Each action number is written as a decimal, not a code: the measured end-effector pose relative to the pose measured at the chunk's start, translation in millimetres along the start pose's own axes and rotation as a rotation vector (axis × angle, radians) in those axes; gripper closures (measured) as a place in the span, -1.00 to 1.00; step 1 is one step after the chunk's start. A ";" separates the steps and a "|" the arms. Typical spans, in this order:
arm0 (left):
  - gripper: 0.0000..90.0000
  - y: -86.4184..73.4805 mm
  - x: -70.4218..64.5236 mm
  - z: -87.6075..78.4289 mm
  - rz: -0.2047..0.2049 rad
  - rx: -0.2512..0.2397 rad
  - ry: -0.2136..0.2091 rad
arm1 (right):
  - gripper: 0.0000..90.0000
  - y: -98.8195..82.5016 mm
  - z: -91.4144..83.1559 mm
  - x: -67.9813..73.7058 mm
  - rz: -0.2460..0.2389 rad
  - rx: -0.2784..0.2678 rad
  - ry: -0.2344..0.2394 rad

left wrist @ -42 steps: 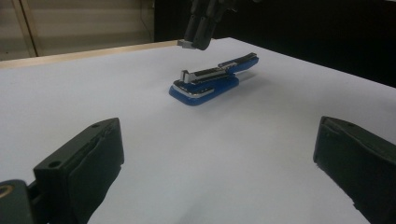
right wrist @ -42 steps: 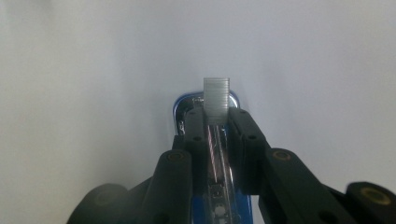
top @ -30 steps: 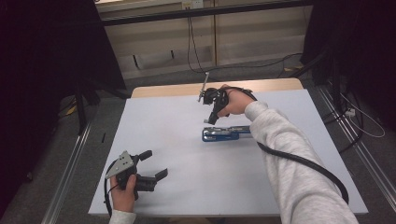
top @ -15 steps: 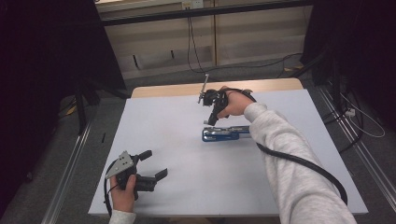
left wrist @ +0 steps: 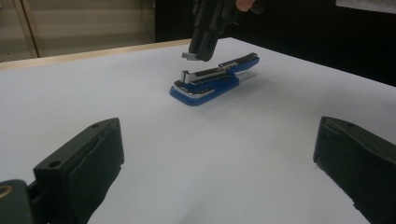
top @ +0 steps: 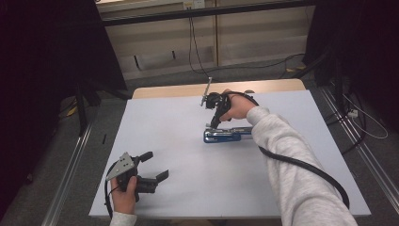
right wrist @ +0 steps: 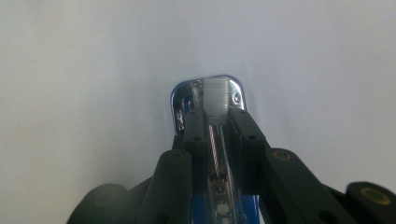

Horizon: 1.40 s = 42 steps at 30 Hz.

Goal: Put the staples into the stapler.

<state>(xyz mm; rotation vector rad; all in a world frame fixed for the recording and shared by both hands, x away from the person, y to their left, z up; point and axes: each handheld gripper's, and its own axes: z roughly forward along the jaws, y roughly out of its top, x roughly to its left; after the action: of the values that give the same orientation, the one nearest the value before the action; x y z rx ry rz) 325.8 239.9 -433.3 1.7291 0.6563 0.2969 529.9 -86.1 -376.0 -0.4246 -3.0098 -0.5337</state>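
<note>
Right gripper (top: 215, 121): poised over the near end of the blue stapler (top: 227, 135), jaws almost together, pinching what looks like a strip of staples (right wrist: 216, 99) above the open channel.
Left gripper (top: 154, 165): resting on the white table (top: 188, 188) at the near left, jaws spread wide, holding nothing.
Stapler: mid-table, well apart from the left gripper, its magazine lying open.
Doing it well: I'd keep the strip square to the channel and lower it gently.
Views: the right gripper view reveals the strip; the left gripper view shows the gap beneath it.

A blue stapler (top: 227, 135) with its metal staple channel exposed lies flat on the white surface (top: 188, 155), right of centre toward the far edge.
</note>
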 end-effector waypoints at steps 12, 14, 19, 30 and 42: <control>-0.96 -0.2 -0.7 0.7 0.002 0.000 0.002 | 0.74 -3.4 6.3 0.3 0.007 -0.011 0.011; -0.96 -0.2 -0.7 0.7 0.001 -0.001 0.003 | 0.74 -4.3 8.8 0.2 0.002 -0.010 0.013; -0.96 -0.5 -0.9 1.5 0.001 0.003 -0.002 | 0.74 -5.5 11.3 0.9 0.002 -0.002 0.021; -0.96 -0.7 -0.8 2.0 0.002 0.005 -0.003 | 0.74 -7.1 11.0 2.0 0.005 0.003 0.020; -0.96 -0.9 -1.0 2.5 0.000 0.007 -0.003 | 0.74 -7.3 16.0 1.8 -0.012 0.007 0.033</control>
<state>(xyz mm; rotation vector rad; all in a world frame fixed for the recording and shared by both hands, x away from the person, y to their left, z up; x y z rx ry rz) 326.0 237.4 -434.7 1.7361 0.6561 0.2925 526.0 -86.8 -393.2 -0.3930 -2.9834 -0.5255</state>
